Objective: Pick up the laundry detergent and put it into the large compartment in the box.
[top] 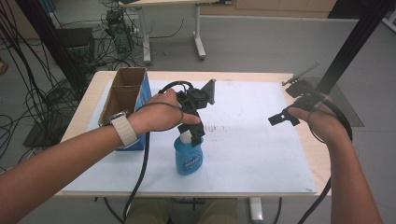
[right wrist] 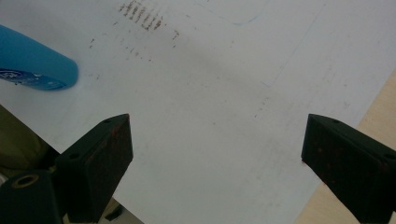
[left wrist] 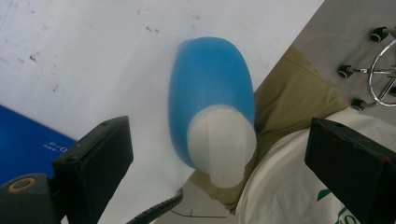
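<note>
A blue bottle (top: 188, 156) with a white cap stands upright at lower centre of the high view, on the white sheet covering the worktop (top: 261, 140). The left hand-held gripper (top: 196, 133) hovers directly above it, jaws apart. At right, the right hand-held gripper (top: 280, 117) hangs with jaws spread wide. A cardboard box (top: 122, 100) sits at left.

**Hidden and cut off**

The blue bottle's (top: 188, 157) white cap (top: 186, 137) sits partly behind the left gripper (top: 196, 128) in the high view; in the right gripper view the bottle's upper part is cut by the left edge; its label print is too small to read.
</note>
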The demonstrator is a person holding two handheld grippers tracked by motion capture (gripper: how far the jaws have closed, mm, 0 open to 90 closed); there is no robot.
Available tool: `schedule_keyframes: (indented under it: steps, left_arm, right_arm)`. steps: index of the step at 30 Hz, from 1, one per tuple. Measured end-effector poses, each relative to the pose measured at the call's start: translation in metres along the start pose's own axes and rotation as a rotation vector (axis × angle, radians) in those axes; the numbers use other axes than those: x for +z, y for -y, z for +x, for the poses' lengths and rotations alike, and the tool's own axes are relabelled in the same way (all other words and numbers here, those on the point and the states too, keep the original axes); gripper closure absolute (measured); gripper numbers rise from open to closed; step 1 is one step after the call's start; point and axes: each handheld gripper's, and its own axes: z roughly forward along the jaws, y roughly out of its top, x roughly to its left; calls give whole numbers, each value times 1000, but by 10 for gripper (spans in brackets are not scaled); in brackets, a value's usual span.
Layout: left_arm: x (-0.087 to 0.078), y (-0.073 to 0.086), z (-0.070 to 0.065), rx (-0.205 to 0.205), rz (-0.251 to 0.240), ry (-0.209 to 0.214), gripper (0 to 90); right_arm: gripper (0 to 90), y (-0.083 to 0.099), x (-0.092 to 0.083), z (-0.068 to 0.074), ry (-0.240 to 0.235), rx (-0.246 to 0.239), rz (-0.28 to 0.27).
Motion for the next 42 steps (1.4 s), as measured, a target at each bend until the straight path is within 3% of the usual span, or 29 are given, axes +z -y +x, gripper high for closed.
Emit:
schedule_keyframes:
  steps: [23,42]
  left_arm:
    - [24,2,2,8,1,14,82]
    - [56,-1,-4,16,16,-11,103]
  right_arm:
    - [87,5,5,-2,-10,9,-3]
    - [87,7,13,-3,-23,12,-4]
